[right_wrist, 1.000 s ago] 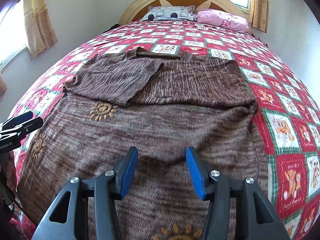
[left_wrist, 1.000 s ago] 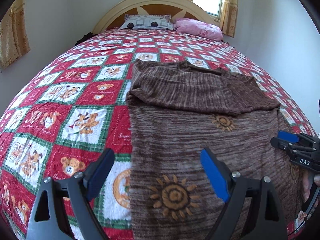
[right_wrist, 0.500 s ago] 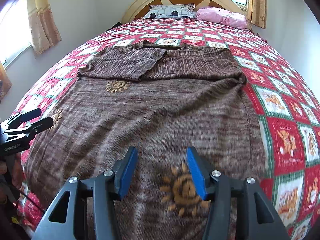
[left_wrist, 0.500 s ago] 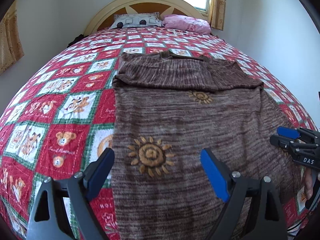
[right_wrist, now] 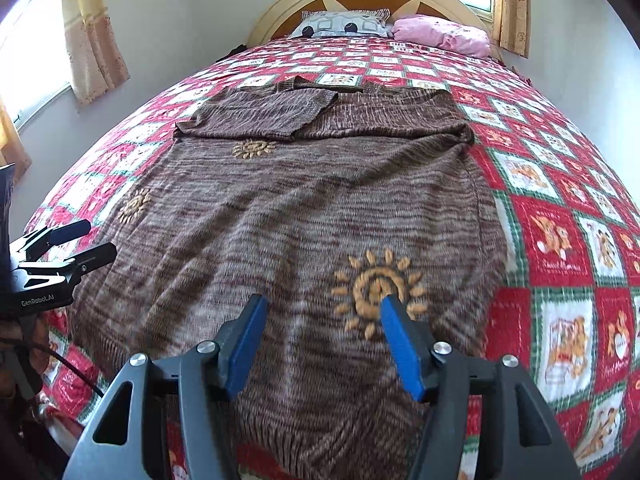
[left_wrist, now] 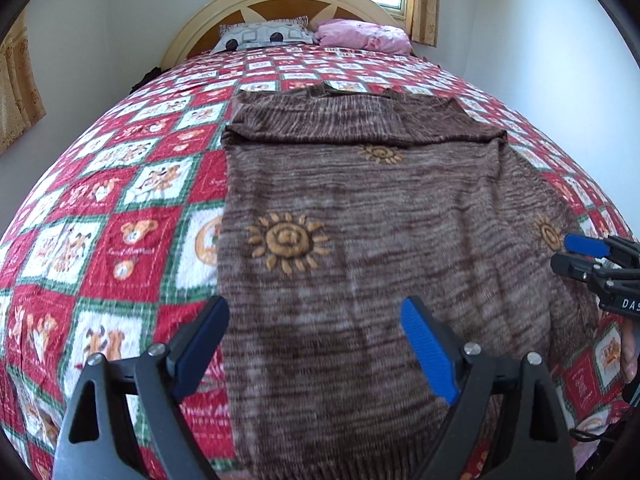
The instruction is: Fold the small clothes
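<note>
Brown knit sweater [left_wrist: 360, 240] (sun motifs) flat on quilt [left_wrist: 120, 200]; L gripper [left_wrist: 314, 354] & R gripper [right_wrist: 320, 344] both spread.

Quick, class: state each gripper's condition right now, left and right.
Left gripper: open, holding nothing, above the brown sweater.
Right gripper: open, holding nothing.

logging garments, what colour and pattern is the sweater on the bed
Streaky brown knit sweater with orange-tan sun motifs, clearest in the right wrist view.

Brown marled sweater [left_wrist: 360, 208], orange sun motifs; red-white-green teddy-bear quilt [left_wrist: 120, 200]; pink, possibly floral, pillow [right_wrist: 444, 36].
</note>
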`<state>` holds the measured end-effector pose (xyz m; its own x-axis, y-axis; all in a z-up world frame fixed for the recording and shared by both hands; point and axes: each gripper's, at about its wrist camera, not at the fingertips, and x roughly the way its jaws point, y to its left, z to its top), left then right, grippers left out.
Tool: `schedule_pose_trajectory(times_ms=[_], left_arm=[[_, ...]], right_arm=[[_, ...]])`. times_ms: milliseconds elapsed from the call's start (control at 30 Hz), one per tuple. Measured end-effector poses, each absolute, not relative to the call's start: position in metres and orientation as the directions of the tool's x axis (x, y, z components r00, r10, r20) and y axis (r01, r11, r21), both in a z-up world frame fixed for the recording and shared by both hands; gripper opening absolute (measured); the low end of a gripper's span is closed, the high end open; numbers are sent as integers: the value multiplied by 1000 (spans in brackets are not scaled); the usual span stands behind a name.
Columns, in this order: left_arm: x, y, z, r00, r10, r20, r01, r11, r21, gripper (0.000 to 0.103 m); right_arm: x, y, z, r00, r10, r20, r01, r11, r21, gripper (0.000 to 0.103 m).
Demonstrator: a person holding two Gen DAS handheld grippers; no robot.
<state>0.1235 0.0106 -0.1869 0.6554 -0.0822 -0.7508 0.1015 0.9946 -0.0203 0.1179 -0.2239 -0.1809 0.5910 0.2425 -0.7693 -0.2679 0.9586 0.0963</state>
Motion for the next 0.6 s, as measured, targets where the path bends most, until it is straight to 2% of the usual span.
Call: schedule_pose_trajectory(times_ms=[433,600], left_arm=[[93,9,-194,644,-62,-763,108,994,10,90],[73,30,-200,629,-37,-777,75,997,13,90]], right_arm=[[84,-248,-192,583,242,-776,-235,964,124,60],[68,-267,-199,590,246,-769,-205,967,152,60]])
